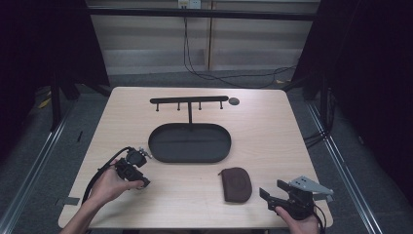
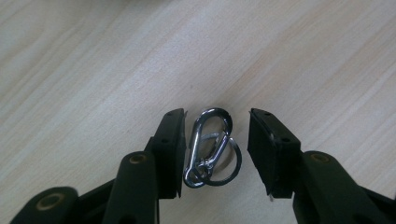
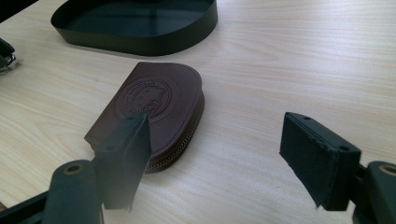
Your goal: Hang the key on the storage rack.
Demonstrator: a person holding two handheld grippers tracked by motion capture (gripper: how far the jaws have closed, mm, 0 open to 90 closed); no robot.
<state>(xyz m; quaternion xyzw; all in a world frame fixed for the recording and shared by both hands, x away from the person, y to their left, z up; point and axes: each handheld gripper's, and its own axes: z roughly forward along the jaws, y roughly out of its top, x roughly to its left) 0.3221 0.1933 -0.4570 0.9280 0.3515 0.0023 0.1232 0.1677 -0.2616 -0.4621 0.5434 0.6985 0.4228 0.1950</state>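
The left gripper [image 2: 215, 149] has its fingers parted around a carabiner [image 2: 208, 147] lying at lower centre on the worktop [image 2: 93, 70], not yet clamped. The right gripper [image 3: 215, 158] hangs wide apart and holds nothing near the pouch [image 3: 149, 107]. Rack [image 1: 189, 101] hooks and tray [image 1: 189, 158] look bare, so nearly everything seems left to do.

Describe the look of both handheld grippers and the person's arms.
Both grippers are black, with flat rectangular jaw pads on hinged arms with brass-coloured pivots. The left gripper trails a black cable; the right gripper carries a grey three-cornered plate. The forearms are bare, no sleeves visible.
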